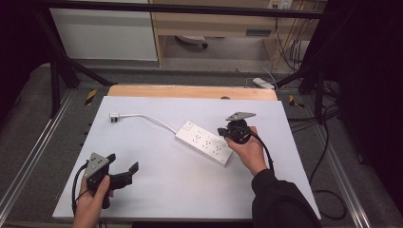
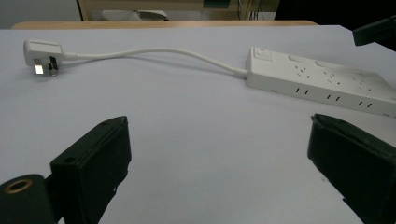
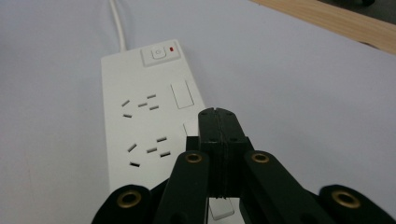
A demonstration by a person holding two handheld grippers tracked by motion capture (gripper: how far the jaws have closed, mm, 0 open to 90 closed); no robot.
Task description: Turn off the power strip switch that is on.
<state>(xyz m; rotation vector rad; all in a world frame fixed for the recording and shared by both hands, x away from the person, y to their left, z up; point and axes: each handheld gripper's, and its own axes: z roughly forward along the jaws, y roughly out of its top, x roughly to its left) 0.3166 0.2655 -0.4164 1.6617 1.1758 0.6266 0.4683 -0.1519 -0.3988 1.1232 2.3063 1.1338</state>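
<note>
Two hand-held tongs work over a desk (image 1: 142,199) covered by a pale sheet. A white power strip (image 1: 205,142) lies near the middle of the desk, set at a slant, with its cable (image 1: 152,118) curving toward the far left corner and ending in a plug (image 1: 113,116) that rests loose on the sheet, pins showing. The right tongs (image 1: 223,134) sit at the strip's right side, jaws pressed together with nothing between them; in the right gripper view their joined tip hangs over the row of small rocker switches (image 3: 180,94) along the strip's edge. Held shut like this, the tip seems suited to pushing a switch, not to grasping; whether it touches the strip cannot be told. A larger main switch (image 3: 159,52) with a small red mark beside it sits at the cable end. The left tongs (image 1: 124,170) hover near the front left corner, well apart from the strip, jaws spread wide and empty, pointed toward it, probably waiting in reserve to steady it or fetch the plug.
</note>
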